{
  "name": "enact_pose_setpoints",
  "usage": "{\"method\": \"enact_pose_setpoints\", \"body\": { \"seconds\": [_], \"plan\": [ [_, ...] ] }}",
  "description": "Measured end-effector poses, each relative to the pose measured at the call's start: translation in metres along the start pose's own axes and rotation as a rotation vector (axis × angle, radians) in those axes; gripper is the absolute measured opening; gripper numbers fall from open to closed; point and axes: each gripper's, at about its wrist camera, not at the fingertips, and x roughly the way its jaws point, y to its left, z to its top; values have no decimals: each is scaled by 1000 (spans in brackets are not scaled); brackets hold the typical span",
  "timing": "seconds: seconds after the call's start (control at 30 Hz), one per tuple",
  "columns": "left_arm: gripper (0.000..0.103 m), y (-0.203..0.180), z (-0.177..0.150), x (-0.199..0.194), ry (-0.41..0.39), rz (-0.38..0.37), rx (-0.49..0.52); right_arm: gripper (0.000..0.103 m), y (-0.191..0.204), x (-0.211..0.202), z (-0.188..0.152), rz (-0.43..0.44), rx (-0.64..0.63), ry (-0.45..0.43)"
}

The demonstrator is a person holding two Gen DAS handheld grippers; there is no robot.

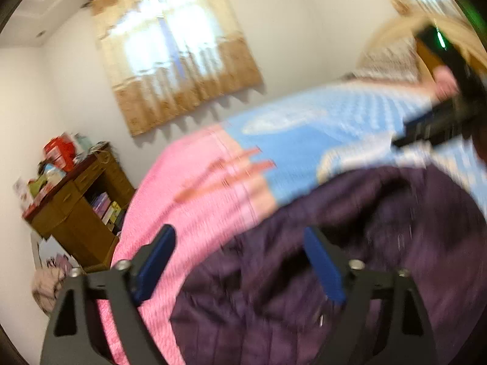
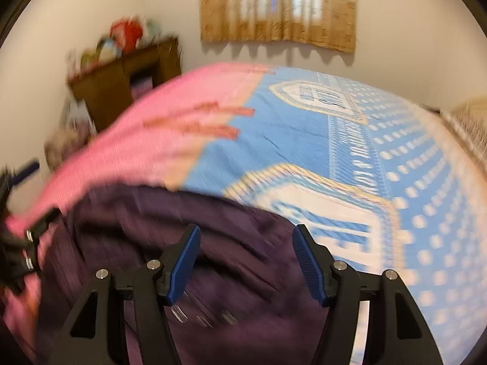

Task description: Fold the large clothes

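Both claws, L gripper (image 1: 240, 261) & R gripper (image 2: 245, 261), spread & empty above the purple garment (image 2: 237, 261), w/ more folding prob left.

One dark purple garment (image 2: 170, 243) is seen on one bed (image 2: 395, 164). Beyond the bed, one wooden cabinet (image 1: 76, 210) and one curtained window (image 2: 277, 6) are counted. Two tongs (image 2: 245, 261) (image 1: 240, 261) are counted.
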Motion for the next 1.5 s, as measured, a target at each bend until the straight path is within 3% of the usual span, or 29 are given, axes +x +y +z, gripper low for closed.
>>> {"method": "enact_pose_setpoints", "body": {
  "seconds": [0.03,0.13,0.23,0.33,0.57,1.5],
  "plan": [
    [95,0,5,8,10,6,-28,63,5,12,2,36,25,1],
    [95,-5,10,49,107,16,-102,62,21,46,0,9,37,26],
    [95,-16,-9,86,214,21,-88,62,28,71,-15,-19,37,84],
    [95,-26,-39,104,308,-30,-75,62,28,81,-33,-26,-2,109],
    [103,-23,-53,115,358,-48,-132,62,23,88,-50,-37,-5,110],
    [103,-20,-59,135,408,-73,-191,63,30,108,-54,-81,-56,129]
  ]
}}
